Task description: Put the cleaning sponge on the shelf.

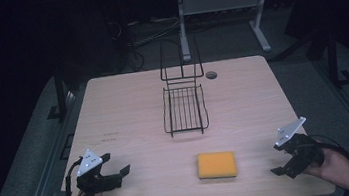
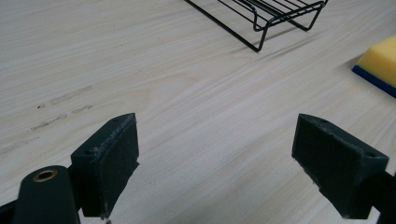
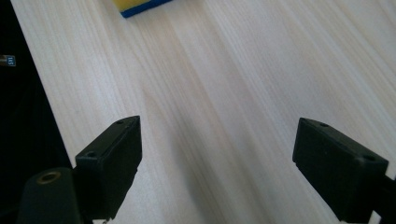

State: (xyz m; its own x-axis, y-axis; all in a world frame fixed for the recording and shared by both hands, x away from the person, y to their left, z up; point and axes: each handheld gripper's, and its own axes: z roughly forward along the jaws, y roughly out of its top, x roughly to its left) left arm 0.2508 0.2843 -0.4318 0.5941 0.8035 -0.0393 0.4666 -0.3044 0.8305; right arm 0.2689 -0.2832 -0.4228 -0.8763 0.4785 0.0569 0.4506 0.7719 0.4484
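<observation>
Nearest the high camera: two forearms entering from the bottom edge, each hand wrapped around a gripper held low over the near part of the table (image 1: 128,108). A pale wood-grain table, wide, rounded at the corners, with a small round hole near its far edge. On the far half, roughly centred, a black wire rack (image 1: 184,108): a flat slatted tray running lengthwise away from the person, with a tall wire loop standing upright at its far end. On the near half, slightly right of centre and well apart from the rack, a yellow sponge (image 1: 216,165), lying flat with the yellow face up and a dark blue layer underneath, seen along its edge in the left gripper view. Long axis of the sponge across the table, left to right, nearly parallel to the near edge, short sides facing the two grippers. At the near left, the left gripper (image 1: 117,174), pointing right toward the sponge, fingers spread wide apart with nothing but bare table between them, well short of the sponge. At the near right, the right gripper (image 1: 283,171), pointing left and slightly toward the near edge, fingers likewise wide apart and holding nothing, also well clear of the sponge. Sponge lying between the two grippers, touched by neither. A cable trailing from each gripper toward the near edge.
</observation>
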